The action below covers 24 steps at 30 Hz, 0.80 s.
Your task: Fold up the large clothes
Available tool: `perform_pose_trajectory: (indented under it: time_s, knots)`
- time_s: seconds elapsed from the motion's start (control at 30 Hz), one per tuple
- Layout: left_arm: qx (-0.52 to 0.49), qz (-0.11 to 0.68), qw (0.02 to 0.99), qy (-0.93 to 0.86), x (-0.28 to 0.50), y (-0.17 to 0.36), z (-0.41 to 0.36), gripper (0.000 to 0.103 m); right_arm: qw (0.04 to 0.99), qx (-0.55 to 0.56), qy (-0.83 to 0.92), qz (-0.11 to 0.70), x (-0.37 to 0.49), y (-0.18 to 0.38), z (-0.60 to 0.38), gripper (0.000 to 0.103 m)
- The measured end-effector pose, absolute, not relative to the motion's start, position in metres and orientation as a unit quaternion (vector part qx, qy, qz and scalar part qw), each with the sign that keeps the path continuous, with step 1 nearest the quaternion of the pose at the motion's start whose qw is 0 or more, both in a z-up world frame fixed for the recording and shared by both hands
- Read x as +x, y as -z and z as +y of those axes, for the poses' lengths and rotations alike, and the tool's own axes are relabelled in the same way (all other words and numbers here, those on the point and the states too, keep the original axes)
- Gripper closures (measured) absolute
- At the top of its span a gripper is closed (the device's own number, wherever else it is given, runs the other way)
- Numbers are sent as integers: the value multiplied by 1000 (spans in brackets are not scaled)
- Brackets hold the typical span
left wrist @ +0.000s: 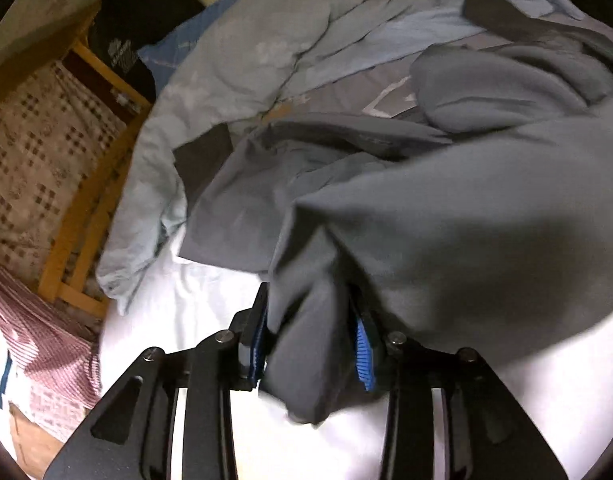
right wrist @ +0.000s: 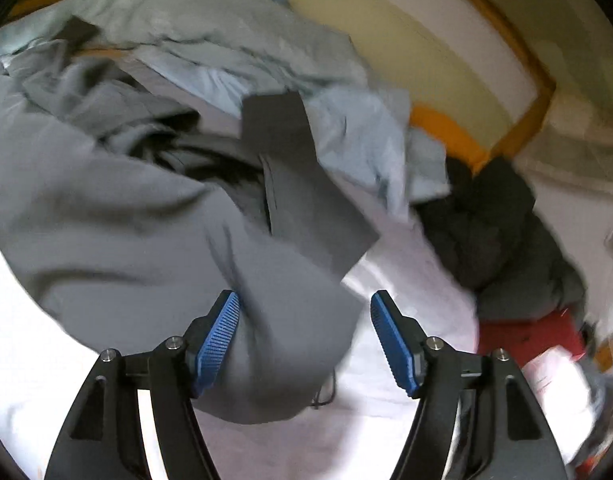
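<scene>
With the grey garment (right wrist: pixel 126 208) heaped on the white bed (right wrist: pixel 346 432), the right gripper (right wrist: pixel 304 340) has its fingers apart around a fold, the left gripper (left wrist: pixel 310 340) looks parted around bunched cloth, so the fold may collapse crooked.

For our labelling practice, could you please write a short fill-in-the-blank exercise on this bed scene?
1. The grey garment lies on a ____ sheet.
2. The gripper pads are coloured ____.
3. The right gripper has its jaws ____.
4. Grey cloth sits between the fingers of the ____ gripper, in its own view.

Missing words: white; blue; open; left
</scene>
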<state>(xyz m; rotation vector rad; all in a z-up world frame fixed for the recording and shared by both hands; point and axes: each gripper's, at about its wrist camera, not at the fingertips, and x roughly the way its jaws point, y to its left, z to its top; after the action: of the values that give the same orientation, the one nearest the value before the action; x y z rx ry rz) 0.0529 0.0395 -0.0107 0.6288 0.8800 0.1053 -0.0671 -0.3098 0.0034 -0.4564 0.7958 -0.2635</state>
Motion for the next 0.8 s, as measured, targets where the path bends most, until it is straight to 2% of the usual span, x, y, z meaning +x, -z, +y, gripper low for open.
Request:
perform_pose_trajectory:
  time_s: [0.13,0.2,0.3,0.37,0.43,0.57,0.67,0.8]
  knots:
    - [322,407,854,-43,66,27,35,59,876,-202,111,424,-54,22,-319,34]
    - [326,390,860,-40,66,24,35,50,879,-212,111,412,-55,18,-318,34]
    - [284,387,877,-30,68,12,44,46,889,-206,130,388,-57,9,-328,34]
    - [257,369,893,-23,61,-2,48,39,905,-186,142,356,-62,-3,-334,27]
    - [237,337,911,-15,50,-17,47,31,918,-163,149,329,-71,-15,-334,24]
    - [203,262,943,21,24,-46,35,28,935,-133,140,297,-74,-28,-330,23]
    - [175,175,967,59,-7,-65,22,15,943,-135,127,276,-77,-33,-322,20]
    - [101,180,970,132,-12,-60,5,14,951,-116,90,271,-78,-33,-317,18]
